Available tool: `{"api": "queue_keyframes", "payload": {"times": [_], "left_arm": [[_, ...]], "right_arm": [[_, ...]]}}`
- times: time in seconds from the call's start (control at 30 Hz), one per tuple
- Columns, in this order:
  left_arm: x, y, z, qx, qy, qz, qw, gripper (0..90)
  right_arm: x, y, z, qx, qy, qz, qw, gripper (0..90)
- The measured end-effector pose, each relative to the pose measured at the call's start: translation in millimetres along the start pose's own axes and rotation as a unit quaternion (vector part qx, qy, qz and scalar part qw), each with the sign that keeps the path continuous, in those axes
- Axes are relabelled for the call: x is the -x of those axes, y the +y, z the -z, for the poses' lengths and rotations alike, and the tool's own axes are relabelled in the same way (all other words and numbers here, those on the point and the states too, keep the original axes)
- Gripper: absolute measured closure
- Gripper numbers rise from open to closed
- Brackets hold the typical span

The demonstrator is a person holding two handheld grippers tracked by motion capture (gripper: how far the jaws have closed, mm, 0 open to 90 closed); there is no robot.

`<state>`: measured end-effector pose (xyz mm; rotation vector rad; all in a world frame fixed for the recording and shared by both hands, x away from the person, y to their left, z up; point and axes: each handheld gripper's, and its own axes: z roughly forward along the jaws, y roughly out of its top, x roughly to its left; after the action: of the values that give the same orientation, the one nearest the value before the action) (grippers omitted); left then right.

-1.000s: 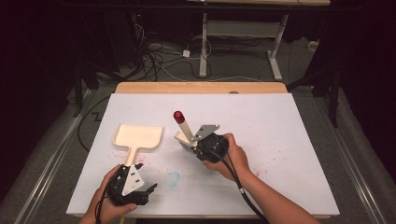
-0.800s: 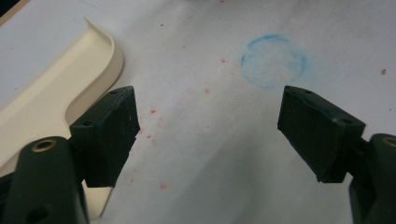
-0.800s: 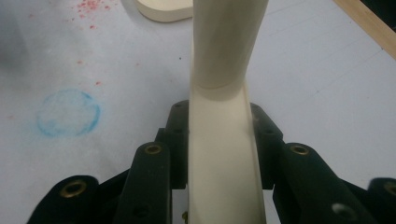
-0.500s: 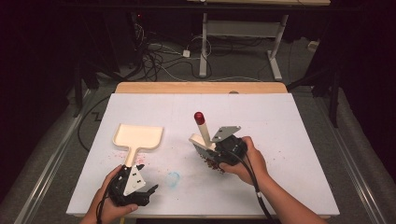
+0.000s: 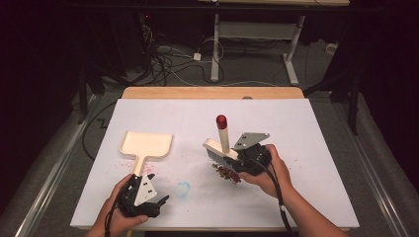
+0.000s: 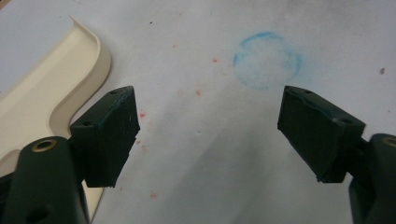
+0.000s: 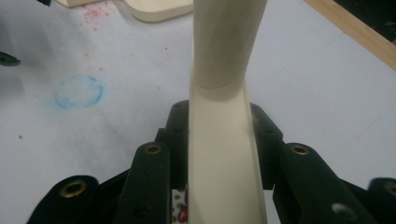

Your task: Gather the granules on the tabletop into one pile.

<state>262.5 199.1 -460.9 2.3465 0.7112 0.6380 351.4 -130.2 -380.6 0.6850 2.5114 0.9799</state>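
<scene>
The right gripper (image 5: 236, 159), clamped on the brush (image 5: 221, 146), has swept right to the red crumbs (image 5: 227, 173); the left gripper (image 5: 157, 202) waits wide open beside the dustpan (image 5: 146, 146).

We see a cream brush (image 5: 220, 148) with a red-tipped handle, a cream dustpan (image 5: 146, 145) and dark red crumbs (image 5: 226, 173) on a white table (image 5: 306, 128) — speckled pink, with a faint blue ring (image 5: 183, 189) — edged in pale wood; both grippers black, the right gripper (image 5: 242, 160) plated grey
</scene>
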Motion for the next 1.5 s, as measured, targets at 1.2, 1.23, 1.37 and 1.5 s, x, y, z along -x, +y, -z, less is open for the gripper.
{"api": "queue_keyframes", "payload": {"times": [1.2,1.23,1.37,1.5], "left_arm": [[1.8,-1.5,-0.4,-0.01,0.002,-0.003,0.9999,20.0],[1.7,-1.3,-0.2,-0.011,0.003,-0.003,0.9999,20.0],[1.8,-0.6,-1.3,-0.013,0.003,-0.006,0.9999,20.1],[2.2,-0.2,-1.9,-0.012,0.001,-0.005,0.9999,20.1]], "right_arm": [[11.3,-86.5,70.5,0.055,0.009,-0.023,0.9982,67.3],[11.3,-92.6,73.2,0.052,0.008,-0.025,0.9983,67.3],[7.8,-113.8,80.8,0.036,0.012,-0.028,0.9989,67.3],[3.3,-126.1,85.7,0.035,0.018,-0.028,0.9989,67.3]]}}
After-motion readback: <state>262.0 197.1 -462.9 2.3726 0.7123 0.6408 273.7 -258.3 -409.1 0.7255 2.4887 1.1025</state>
